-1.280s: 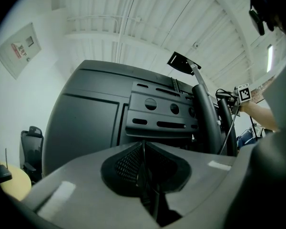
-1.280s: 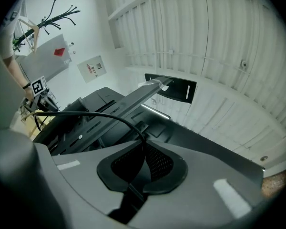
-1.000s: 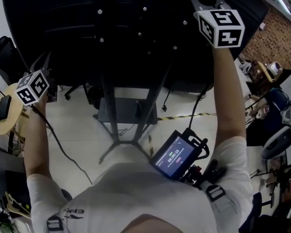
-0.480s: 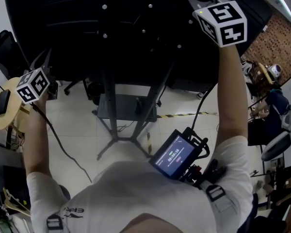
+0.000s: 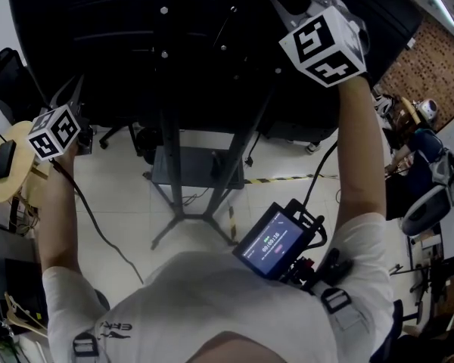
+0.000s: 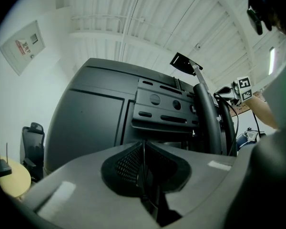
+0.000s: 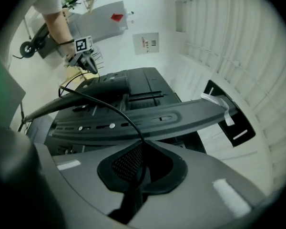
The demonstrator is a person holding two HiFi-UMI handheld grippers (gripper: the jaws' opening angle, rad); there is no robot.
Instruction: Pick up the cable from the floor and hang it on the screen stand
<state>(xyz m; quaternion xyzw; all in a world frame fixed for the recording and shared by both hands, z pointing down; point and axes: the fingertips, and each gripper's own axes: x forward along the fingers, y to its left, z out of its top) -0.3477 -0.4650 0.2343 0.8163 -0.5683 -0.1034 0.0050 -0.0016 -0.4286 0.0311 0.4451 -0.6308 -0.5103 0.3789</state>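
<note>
**Right claw rolls and dips behind the screen**

The cable (image 7: 115, 112) is off the floor. It is strung across the back of the screen (image 5: 121, 44) between both claws, with slack trailing down past the left arm. The right claw (image 7: 144, 149), pinched shut on the cable, has rolled and sunk a little in the last second. The left claw (image 6: 143, 151), also clamped on it, has kept its place. The cable is probably being lowered onto the screen stand (image 5: 172, 165).

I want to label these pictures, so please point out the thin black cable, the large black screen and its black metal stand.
thin black cable (image 7: 109, 109): right gripper view, on its curved free stretch.
large black screen (image 5: 121, 44): head view, its rear panel.
black metal stand (image 5: 171, 165): head view, its upright post.
</note>
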